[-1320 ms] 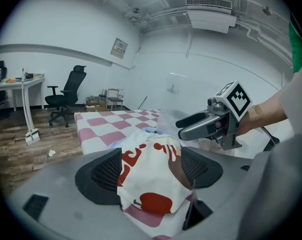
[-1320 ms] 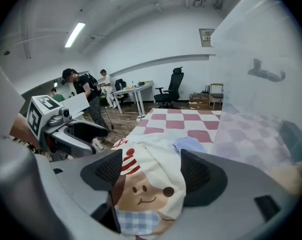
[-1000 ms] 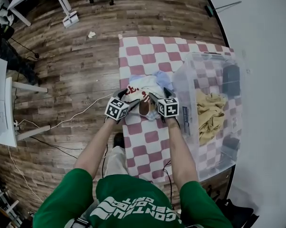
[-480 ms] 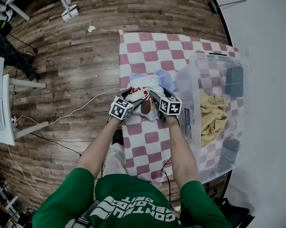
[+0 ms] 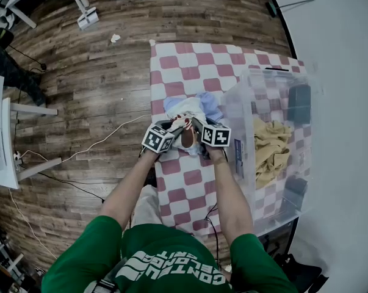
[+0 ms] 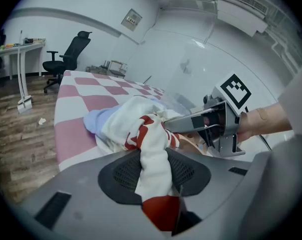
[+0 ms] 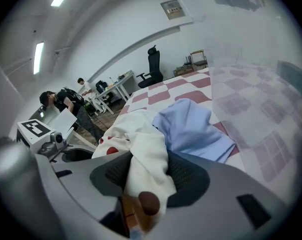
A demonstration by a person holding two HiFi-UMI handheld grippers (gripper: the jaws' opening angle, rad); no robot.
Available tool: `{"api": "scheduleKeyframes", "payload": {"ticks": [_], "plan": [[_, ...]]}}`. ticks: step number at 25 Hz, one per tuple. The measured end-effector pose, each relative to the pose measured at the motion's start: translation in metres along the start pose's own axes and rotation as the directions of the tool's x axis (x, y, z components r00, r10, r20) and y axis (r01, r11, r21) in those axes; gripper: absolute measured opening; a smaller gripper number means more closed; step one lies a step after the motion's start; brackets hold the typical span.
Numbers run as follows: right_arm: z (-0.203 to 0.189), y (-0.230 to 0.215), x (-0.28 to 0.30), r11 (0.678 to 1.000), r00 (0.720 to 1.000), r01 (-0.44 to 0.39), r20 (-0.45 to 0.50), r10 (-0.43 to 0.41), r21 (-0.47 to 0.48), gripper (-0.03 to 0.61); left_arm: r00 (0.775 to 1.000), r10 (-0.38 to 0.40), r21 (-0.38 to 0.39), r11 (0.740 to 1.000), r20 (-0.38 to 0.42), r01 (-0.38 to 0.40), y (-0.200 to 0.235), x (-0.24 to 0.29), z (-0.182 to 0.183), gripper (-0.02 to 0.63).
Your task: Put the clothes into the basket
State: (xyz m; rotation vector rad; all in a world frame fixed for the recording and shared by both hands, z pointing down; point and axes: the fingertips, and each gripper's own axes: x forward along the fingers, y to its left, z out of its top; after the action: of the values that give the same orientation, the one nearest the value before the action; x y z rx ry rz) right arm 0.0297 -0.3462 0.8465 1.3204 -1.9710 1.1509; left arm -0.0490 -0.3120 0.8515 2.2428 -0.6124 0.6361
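Note:
A white garment with red print (image 5: 182, 122) lies bunched on the red-and-white checked cloth (image 5: 190, 72), over a light blue garment (image 5: 209, 105). My left gripper (image 5: 173, 129) has just been closing and is shut on a fold of the white garment (image 6: 152, 159). My right gripper (image 5: 196, 129) has also just been closing and pinches another fold of the same white garment (image 7: 143, 171), with the blue garment (image 7: 191, 129) just beyond. The clear plastic basket (image 5: 245, 157) stands to the right and holds a tan garment (image 5: 269, 148).
Dark items (image 5: 298, 102) lie at the far end of the basket. Wooden floor (image 5: 92, 90) with a white cable (image 5: 104, 142) lies left of the cloth. A white desk (image 5: 3, 139) is at the far left. An office chair (image 6: 65, 59) stands in the distance.
Both grippers have sunk into the white garment and drawn closer together; their jaws have closed on its folds. The garment is bunched up more between them.

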Motion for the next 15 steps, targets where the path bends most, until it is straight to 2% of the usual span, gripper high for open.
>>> {"api": "scheduleKeyframes", "payload": {"ticks": [5,12,15], "plan": [[-0.002,0.004,-0.006,0.998,1.0,0.027,0.011,-0.027,-0.054,0.152,1.0,-0.025,0.005,1.0,0.005,0.025,-0.011,-0.003,0.003,0.12],[0.009,0.009,-0.037,0.998,0.995,0.05,0.088,-0.046,-0.043,0.133,0.995,-0.077,0.035,0.997,0.064,0.075,-0.039,-0.013,0.019,0.107],[0.016,0.024,-0.053,0.998,0.992,0.013,0.126,-0.005,-0.066,0.121,0.992,-0.084,0.045,0.996,0.092,0.081,-0.051,-0.022,0.026,0.104]]}}
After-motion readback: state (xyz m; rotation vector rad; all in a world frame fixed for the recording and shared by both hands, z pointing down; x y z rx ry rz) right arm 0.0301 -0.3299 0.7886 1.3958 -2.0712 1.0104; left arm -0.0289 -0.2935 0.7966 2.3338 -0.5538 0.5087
